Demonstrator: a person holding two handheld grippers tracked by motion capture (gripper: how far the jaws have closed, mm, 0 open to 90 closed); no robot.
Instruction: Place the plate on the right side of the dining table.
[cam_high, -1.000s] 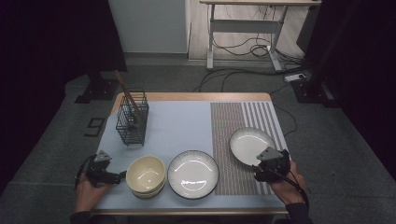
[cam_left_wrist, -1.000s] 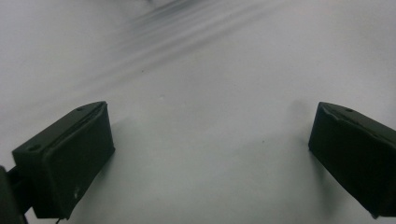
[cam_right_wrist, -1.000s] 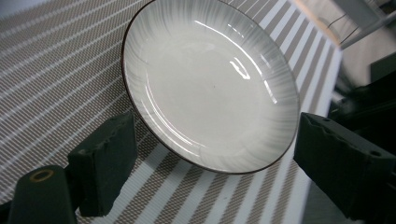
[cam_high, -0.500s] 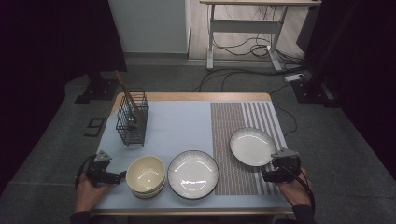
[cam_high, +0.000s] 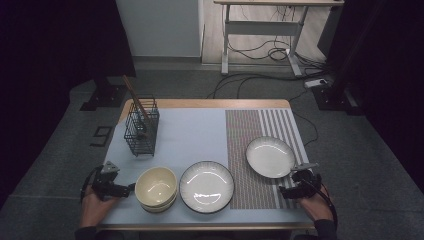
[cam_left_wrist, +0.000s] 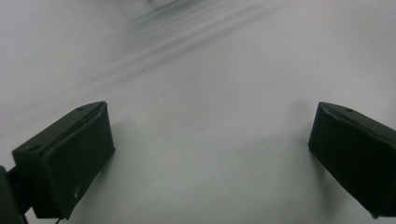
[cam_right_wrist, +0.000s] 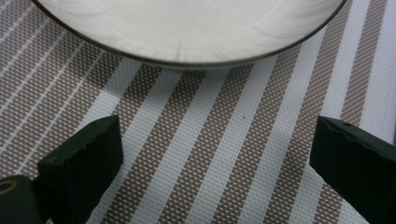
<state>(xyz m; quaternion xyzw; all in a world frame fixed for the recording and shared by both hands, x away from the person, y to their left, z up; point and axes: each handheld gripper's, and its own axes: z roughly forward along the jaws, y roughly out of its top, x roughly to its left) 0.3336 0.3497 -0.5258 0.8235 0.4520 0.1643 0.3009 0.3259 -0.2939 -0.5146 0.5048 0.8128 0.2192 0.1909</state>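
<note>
We held our right gripper, jaws just opened and empty, near the round white ceramic plate; our left gripper gaped empty.

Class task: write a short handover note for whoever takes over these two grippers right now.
Right gripper: jaws just opened, nothing between them, just short of the small white plate on the striped mat.
Left gripper: open, empty, beside the stacked cream bowls.
Large plate sits centre; utensil rack at far left.
Done: small plate set down.
Left: bowls and large plate, probably.
</note>
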